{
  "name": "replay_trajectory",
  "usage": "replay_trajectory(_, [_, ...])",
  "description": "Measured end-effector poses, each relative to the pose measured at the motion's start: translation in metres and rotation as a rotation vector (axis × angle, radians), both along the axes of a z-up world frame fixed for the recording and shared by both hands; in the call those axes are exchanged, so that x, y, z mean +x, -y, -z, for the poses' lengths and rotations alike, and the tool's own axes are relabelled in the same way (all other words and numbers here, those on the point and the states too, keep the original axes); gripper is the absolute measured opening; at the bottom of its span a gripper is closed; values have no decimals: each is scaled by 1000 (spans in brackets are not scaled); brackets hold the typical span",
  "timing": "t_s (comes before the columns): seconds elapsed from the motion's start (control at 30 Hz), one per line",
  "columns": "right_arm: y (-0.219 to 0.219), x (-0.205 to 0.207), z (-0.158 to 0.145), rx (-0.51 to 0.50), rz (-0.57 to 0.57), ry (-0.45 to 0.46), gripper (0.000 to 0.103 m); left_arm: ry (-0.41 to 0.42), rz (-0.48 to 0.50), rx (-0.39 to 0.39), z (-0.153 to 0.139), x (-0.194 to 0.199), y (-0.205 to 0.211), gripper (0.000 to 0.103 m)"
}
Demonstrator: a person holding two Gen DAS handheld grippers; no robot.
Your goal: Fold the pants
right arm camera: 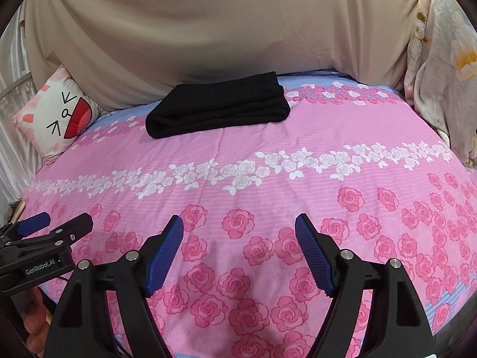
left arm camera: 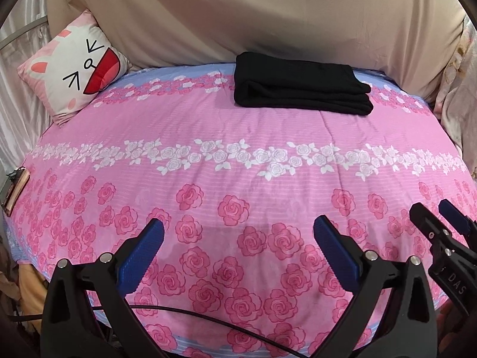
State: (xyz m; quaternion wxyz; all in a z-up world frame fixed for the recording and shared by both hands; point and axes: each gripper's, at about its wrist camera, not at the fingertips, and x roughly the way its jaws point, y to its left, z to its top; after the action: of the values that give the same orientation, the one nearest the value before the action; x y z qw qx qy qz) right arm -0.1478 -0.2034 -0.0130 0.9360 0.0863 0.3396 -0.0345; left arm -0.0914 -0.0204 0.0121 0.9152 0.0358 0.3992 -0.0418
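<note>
The black pants lie folded in a thick rectangular stack at the far side of the pink rose-print bed, against the beige cloth behind. They also show in the right wrist view. My left gripper is open and empty, held above the near part of the bed, far from the pants. My right gripper is open and empty too, beside the left one. The right gripper shows at the right edge of the left wrist view; the left gripper shows at the left edge of the right wrist view.
A cat-face cushion leans at the back left corner. Beige cloth covers the wall behind the bed. A floral blanket hangs at the right. A small flat device lies at the bed's left edge. A black cable runs under my left gripper.
</note>
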Motion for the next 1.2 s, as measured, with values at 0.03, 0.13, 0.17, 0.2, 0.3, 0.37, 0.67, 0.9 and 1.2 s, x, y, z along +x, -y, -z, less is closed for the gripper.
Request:
replay_trajectory(0.03, [0, 1, 0, -2, -1, -2, 75, -1, 1, -2, 1, 1, 0, 98])
replay_trajectory(0.13, [1, 5, 0, -3, -1, -4, 75, -2, 0, -1, 3, 5, 1, 98])
replay_trajectory(0.17, [1, 6, 0, -5, -1, -5, 75, -2, -2, 0, 3, 6, 1, 98])
replay_trajectory(0.2, [1, 8, 0, -6, 1, -8, 76, -5, -3, -1, 4, 8, 1, 98])
replay_trajectory(0.3, [1, 13, 2, -8, 0, -17, 76, -13, -1, 2, 7, 14, 2, 98])
replay_trajectory(0.37, [0, 15, 3, -10, -1, -20, 76, -17, 0, 4, 8, 17, 2, 98])
replay_trajectory(0.67, [-2, 21, 7, -13, -2, -32, 76, -22, -4, 7, 13, 23, 3, 98])
replay_trajectory(0.9, [-2, 23, 9, -14, -1, -38, 76, -15, 3, 5, 13, 25, 5, 98])
replay_trajectory(1.2, [-1, 27, 6, -16, 2, -27, 76, -30, 16, 10, 17, 31, 9, 98])
